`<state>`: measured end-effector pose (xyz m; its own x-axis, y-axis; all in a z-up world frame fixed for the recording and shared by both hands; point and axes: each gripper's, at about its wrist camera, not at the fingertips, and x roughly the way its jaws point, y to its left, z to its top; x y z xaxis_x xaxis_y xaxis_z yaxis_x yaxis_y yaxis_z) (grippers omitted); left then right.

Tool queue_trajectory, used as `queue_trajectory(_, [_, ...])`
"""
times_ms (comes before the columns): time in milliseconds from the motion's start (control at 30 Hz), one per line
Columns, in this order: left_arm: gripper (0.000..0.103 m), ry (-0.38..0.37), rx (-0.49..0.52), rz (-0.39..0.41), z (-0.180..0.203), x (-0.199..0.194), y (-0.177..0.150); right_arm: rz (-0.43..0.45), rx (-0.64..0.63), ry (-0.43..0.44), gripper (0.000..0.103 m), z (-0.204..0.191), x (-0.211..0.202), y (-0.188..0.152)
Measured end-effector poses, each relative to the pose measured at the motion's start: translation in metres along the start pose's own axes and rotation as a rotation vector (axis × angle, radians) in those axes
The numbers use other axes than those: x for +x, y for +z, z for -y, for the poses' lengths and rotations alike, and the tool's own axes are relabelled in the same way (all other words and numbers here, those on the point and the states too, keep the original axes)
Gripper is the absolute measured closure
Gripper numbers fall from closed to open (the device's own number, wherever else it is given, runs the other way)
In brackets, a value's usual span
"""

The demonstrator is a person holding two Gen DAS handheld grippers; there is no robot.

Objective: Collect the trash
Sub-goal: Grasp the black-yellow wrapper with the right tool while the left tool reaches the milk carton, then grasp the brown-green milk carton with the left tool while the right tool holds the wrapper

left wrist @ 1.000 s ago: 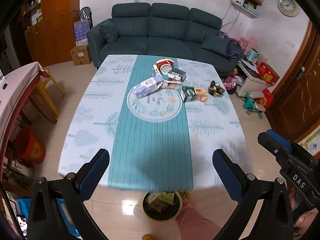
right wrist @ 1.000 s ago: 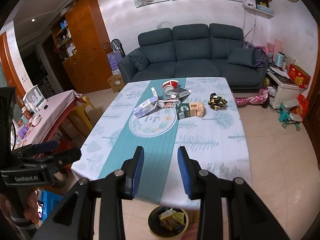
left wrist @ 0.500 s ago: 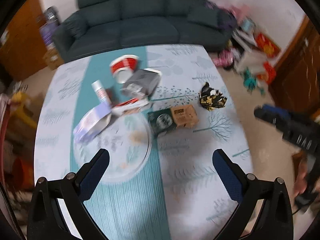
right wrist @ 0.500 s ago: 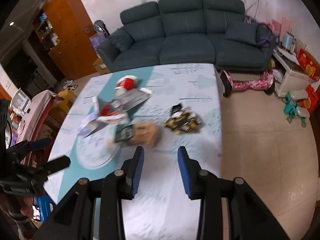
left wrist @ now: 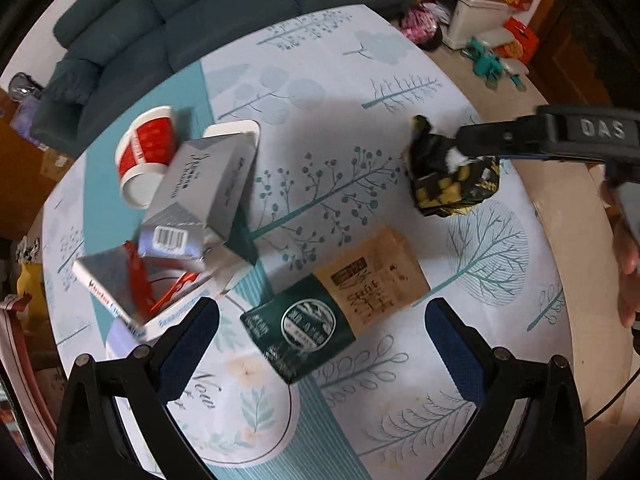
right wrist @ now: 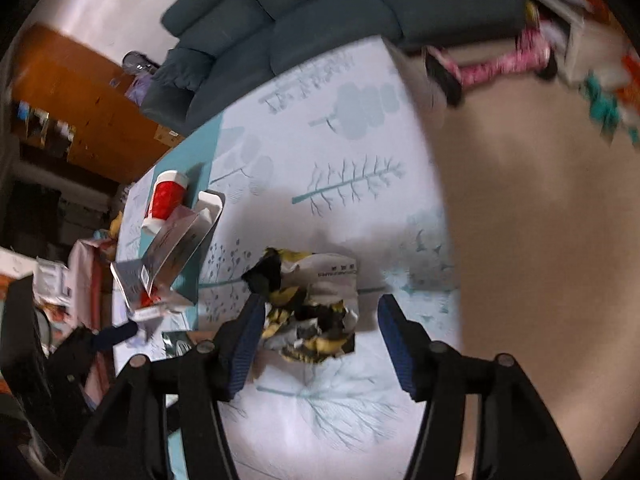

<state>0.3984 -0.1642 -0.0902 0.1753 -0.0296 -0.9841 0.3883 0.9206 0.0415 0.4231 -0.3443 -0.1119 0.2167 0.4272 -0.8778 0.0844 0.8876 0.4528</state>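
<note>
Left wrist: left tongs (left wrist: 320, 344) hang spread above the green-and-brown packet (left wrist: 340, 308) on the bench (left wrist: 400, 60); centring before closing seems wise; right wrist: right tongs (right wrist: 320, 336), jaws just opened wide, straddle the crumpled wrapper (right wrist: 312, 312); squeezing its bulk should hold better.

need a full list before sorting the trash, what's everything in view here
crumpled wrapper: 1, black, yellow and white, table's right side, between the right gripper's fingers
flat pouch: 1, green and brown, mid-table
paper cup: 1, red and white, on its side, far left
cartons: several, grey and white, piled beside the cup
tablecloth: 1, white with teal tree print and teal strip
sofa: 1, dark teal, behind the table
left gripper: open, above the pouch
right gripper: open, jaws just widened, astride the wrapper
</note>
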Motion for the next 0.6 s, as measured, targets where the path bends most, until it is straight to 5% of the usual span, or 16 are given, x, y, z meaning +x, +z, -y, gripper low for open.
queue_trajectory(267, [0.001,-0.023,0.070,-0.088,0.000,0.020,0.005,-0.133,0.059,0.170,0.045,-0.006,0.039,0.004])
queue_trajectory(333, [0.001,-0.023,0.080,-0.103,0.000,0.026,0.005,-0.124,0.053,0.187,0.061,-0.009,0.040,0.004])
queue_trajectory(433, [0.001,-0.022,0.087,-0.117,-0.002,0.033,0.006,-0.114,0.027,0.191,0.070,-0.011,0.037,0.004])
queue_trajectory(600, [0.002,-0.045,0.109,-0.139,0.002,0.044,0.010,-0.134,-0.009,0.167,0.071,-0.004,0.026,-0.004])
